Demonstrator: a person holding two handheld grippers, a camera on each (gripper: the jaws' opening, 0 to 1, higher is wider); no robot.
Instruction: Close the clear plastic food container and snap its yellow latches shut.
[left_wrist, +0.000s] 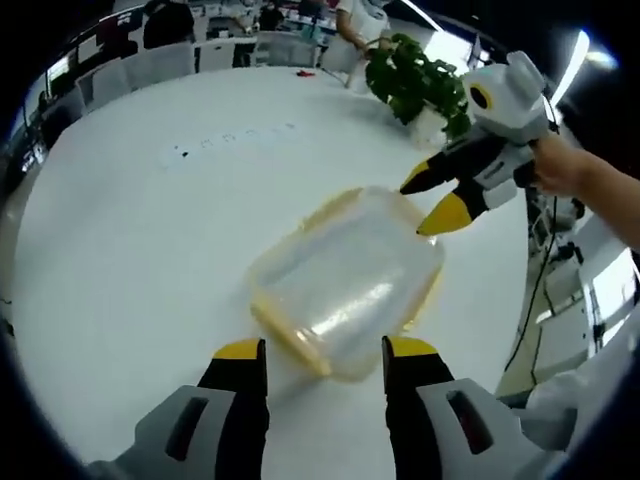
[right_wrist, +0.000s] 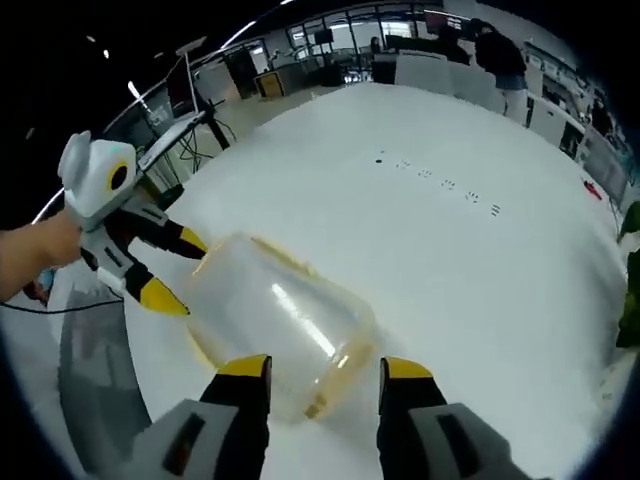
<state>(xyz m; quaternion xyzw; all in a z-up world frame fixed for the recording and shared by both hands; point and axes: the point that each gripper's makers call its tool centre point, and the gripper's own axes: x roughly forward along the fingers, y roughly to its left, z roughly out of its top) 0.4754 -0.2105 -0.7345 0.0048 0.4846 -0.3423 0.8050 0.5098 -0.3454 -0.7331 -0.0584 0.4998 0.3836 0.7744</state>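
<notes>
While both tongs gape, released | container (left_wrist: 345, 282) between left tongs (left_wrist: 325, 350), right tongs (right_wrist: 323, 366) | table (left_wrist: 140, 250) broad

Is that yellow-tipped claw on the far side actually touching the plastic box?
Cannot tell. In the left gripper view the right gripper overlaps the box's far edge, but no plain contact or gap shows.

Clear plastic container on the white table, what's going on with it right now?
A person holds two yellow-tipped grippers around a clear plastic food container with a yellow-trimmed lid on a round white table. The left gripper sits open at one end, jaws on either side of the container's edge. The right gripper is open at the opposite end. Whether the latches are snapped can't be told. A green potted plant stands at the table's far edge.
</notes>
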